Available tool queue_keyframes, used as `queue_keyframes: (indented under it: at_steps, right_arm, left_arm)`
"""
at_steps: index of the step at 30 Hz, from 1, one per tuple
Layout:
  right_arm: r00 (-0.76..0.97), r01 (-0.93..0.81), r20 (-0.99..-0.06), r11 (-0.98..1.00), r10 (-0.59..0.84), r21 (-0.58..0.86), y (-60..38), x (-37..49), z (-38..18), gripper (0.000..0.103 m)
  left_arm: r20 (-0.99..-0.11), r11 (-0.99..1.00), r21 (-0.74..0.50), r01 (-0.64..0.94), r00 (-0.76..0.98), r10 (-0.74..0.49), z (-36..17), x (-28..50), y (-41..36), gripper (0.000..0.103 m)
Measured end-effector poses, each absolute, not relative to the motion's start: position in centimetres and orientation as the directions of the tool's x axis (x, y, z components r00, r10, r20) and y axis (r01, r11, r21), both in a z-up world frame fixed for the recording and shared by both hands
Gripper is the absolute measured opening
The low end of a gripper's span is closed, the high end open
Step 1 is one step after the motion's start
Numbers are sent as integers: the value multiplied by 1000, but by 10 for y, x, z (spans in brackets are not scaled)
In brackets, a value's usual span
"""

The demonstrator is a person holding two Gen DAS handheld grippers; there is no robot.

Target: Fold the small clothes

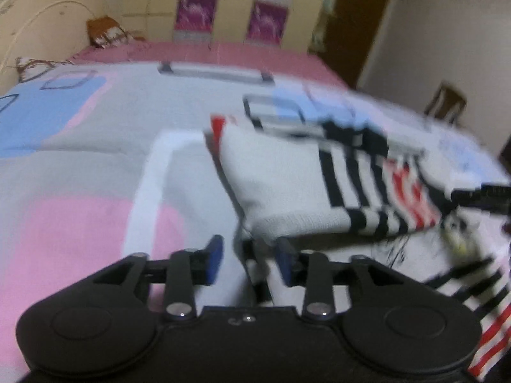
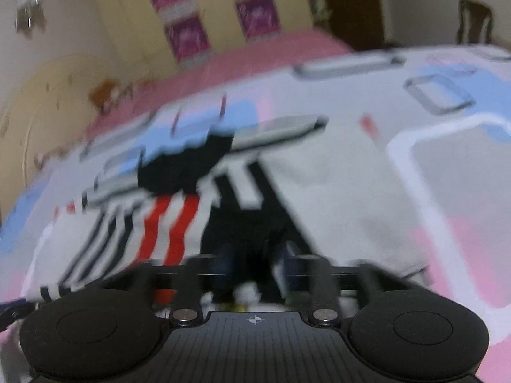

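Note:
A small white garment (image 1: 287,185) with black and red stripes lies partly folded on the patterned bedspread (image 1: 80,223). My left gripper (image 1: 249,260) hovers at the garment's near edge. Its blue pads (image 1: 213,258) stand apart, and a striped bit of cloth lies in the gap without being pinched. In the blurred right wrist view the same garment (image 2: 335,191) spreads out ahead. My right gripper (image 2: 255,268) is low over its black-striped part, with the fingers apart and dark cloth beneath and between them. I see no pad pressing on the fabric.
The bedspread (image 2: 463,223) has pink, blue and grey patches, with a pink sheet (image 1: 223,51) beyond it. A cream headboard (image 1: 38,16) and pillows (image 1: 105,32) stand at the left. A wooden chair (image 1: 445,102) is past the bed's right edge. A wardrobe (image 1: 230,3) is behind.

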State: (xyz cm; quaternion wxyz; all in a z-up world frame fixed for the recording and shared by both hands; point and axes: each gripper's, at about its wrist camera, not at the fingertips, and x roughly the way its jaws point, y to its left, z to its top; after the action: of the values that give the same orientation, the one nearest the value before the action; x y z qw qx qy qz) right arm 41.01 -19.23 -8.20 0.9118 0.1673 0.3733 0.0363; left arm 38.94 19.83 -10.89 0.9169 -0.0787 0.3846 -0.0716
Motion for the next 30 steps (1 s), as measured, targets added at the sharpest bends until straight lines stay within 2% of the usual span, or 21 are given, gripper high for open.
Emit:
queue_keyframes:
  at_steps: [3, 6, 9, 10, 11, 12, 14, 17, 21, 22, 23, 24, 26, 30]
  right_arm:
    - [719, 79, -664, 924, 207, 373, -205, 423, -81, 45]
    - [701, 127, -686, 913, 195, 388, -210, 447, -91, 45]
    - [677, 149, -704, 897, 214, 416, -210, 462, -103, 45]
    - [680, 140, -702, 902, 212, 408, -208, 465, -104, 39]
    - [679, 124, -701, 908, 217, 400, -206, 466, -105, 18]
    - [672, 109, -708, 916, 218, 385, -203, 469, -106, 12]
    - [685, 81, -698, 930, 210, 358, -200, 465, -107, 8]
    - [699, 98, -702, 954, 136, 283, -198, 453, -111, 8]
    - [702, 116, -708, 969, 74, 216, -191, 450, -106, 9]
    - [727, 158, -687, 972, 5, 175, -188, 448, -97, 12]
    - [750, 176, -661, 972, -31, 154, -185, 445, -90, 29]
    - [773, 159, -634, 972, -14, 172, -180, 444, -83, 36]
    - [771, 78, -633, 975, 74, 209, -162, 456, -79, 36]
    - [712, -63, -677, 977, 186, 203, -109, 480, -88, 36]
  left_arm:
    - [-637, 977, -209, 50, 751, -175, -98, 408, 203, 43]
    - [-603, 972, -213, 104, 769, -214, -97, 447, 194, 43]
    - [-618, 969, -197, 148, 749, -240, -105, 489, 182, 43]
    - [-625, 968, -193, 162, 740, -249, -110, 499, 179, 43]
    - [-637, 968, -176, 177, 729, -249, -115, 511, 174, 43]
    - [-645, 971, -153, 184, 726, -239, -119, 519, 172, 43]
    - [-678, 979, -101, 178, 708, -198, -133, 534, 170, 42]
    - [-699, 979, -111, 169, 687, -198, -149, 539, 179, 45]
    - [-697, 985, -66, 158, 699, -159, -134, 528, 171, 42]
    - [-683, 983, -80, 167, 709, -176, -128, 521, 165, 44]
    - [-668, 978, -93, 185, 717, -199, -124, 516, 156, 45]
    - [-655, 976, -89, 199, 726, -208, -120, 511, 144, 50]
    - [-649, 972, -93, 217, 727, -225, -117, 508, 117, 58]
    - [-693, 969, -123, 216, 680, -239, -126, 518, 73, 58]
